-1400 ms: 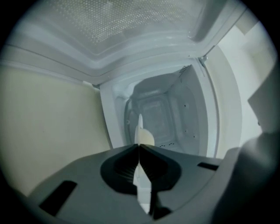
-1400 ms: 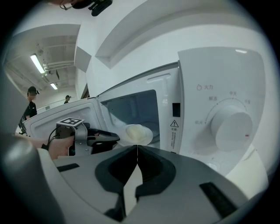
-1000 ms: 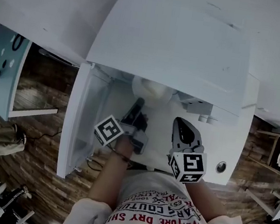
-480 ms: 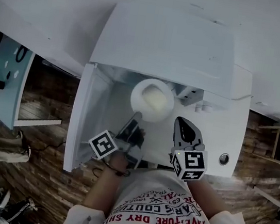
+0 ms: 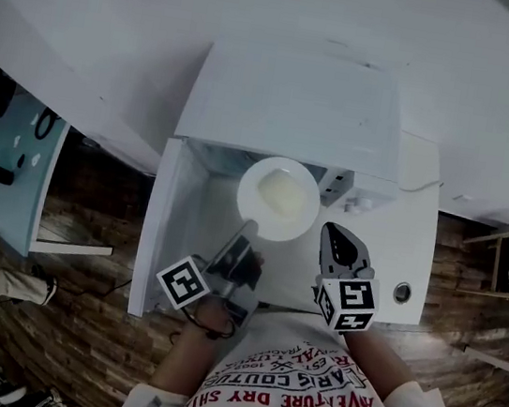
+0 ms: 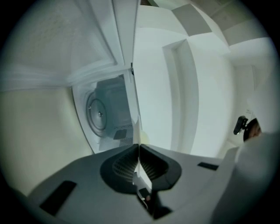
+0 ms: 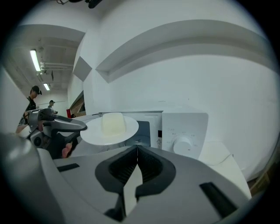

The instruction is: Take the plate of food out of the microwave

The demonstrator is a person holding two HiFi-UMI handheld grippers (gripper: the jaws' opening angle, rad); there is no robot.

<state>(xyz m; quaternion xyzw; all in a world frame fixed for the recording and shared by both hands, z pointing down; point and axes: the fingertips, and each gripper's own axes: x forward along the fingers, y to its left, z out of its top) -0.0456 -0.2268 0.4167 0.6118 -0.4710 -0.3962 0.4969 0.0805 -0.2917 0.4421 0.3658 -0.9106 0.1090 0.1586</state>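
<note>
At centre frame, the white plate [image 5: 305,219] carries a pale food block [image 5: 280,192] in front of the microwave [image 5: 292,109]. The left hand-held gripper [image 5: 249,228] pinches its rim; the right hand-held gripper [image 5: 337,231] is closed, empty.

Round white plate [image 5: 301,220] held level before the microwave [image 5: 292,109], pale cream block of food [image 5: 281,192] at its middle; its rim pinched in the left gripper's [image 5: 247,232] jaws. White microwave's door [image 5: 170,228] stands swung open leftward.
</note>
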